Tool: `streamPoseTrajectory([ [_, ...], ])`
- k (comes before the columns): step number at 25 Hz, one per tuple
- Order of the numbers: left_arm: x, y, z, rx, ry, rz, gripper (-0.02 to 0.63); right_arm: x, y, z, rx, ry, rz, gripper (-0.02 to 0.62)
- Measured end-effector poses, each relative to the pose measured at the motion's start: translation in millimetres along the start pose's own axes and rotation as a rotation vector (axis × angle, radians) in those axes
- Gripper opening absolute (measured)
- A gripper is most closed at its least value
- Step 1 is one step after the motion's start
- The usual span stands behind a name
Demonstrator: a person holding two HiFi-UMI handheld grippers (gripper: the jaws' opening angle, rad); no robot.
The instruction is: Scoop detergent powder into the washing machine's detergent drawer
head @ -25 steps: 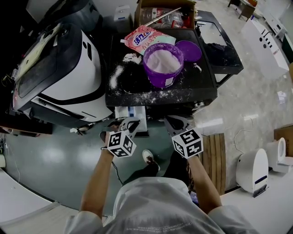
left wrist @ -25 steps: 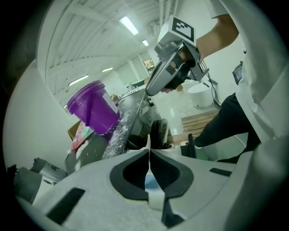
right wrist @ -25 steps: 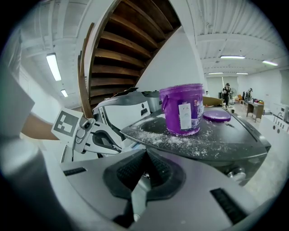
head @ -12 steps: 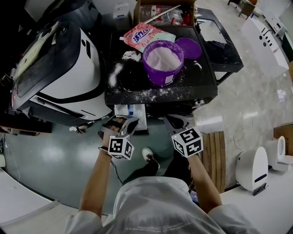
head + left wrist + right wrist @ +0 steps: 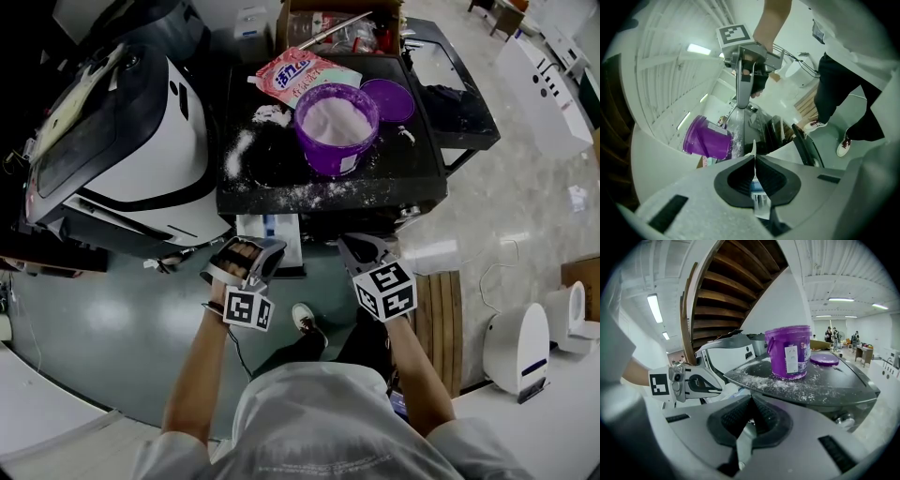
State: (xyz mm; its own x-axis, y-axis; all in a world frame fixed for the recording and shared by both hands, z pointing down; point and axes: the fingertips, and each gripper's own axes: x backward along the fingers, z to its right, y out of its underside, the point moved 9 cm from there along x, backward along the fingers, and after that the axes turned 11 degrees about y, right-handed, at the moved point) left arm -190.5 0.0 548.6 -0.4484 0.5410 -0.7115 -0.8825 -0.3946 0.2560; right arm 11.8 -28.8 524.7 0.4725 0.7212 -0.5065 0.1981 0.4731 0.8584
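Note:
A purple bucket [image 5: 336,127] full of white powder stands on the black washer top [image 5: 281,183], which is dusted with spilled powder. It also shows in both gripper views [image 5: 705,140] [image 5: 788,352]. The white detergent drawer [image 5: 272,230] juts out below the top's front edge. My left gripper [image 5: 260,249] [image 5: 754,157] is at the drawer's left front, shut on its thin white edge. My right gripper [image 5: 361,246] [image 5: 750,401] is to the right of the drawer and is shut on a metal scoop [image 5: 740,101] [image 5: 740,446], with the handle end showing behind the jaws.
A purple lid [image 5: 386,101] and a pink detergent bag [image 5: 295,75] lie beside the bucket. A white washer [image 5: 141,141] stands at the left. A wooden pallet [image 5: 436,309] and a white fixture [image 5: 520,352] lie at the right, and a wooden staircase [image 5: 726,291] rises behind.
My left gripper has rolled at the drawer, so its marker cube now sits lower and nearer my body. The right gripper, bucket and drawer have stayed put.

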Motion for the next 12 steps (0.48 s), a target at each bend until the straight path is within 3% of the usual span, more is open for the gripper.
streamPoseTrajectory([
  [12,-6.2,1.9,-3.4,0.060,0.047,0.020,0.015,-1.2,1.3,0.4,-0.003,-0.004,-0.003,0.005],
])
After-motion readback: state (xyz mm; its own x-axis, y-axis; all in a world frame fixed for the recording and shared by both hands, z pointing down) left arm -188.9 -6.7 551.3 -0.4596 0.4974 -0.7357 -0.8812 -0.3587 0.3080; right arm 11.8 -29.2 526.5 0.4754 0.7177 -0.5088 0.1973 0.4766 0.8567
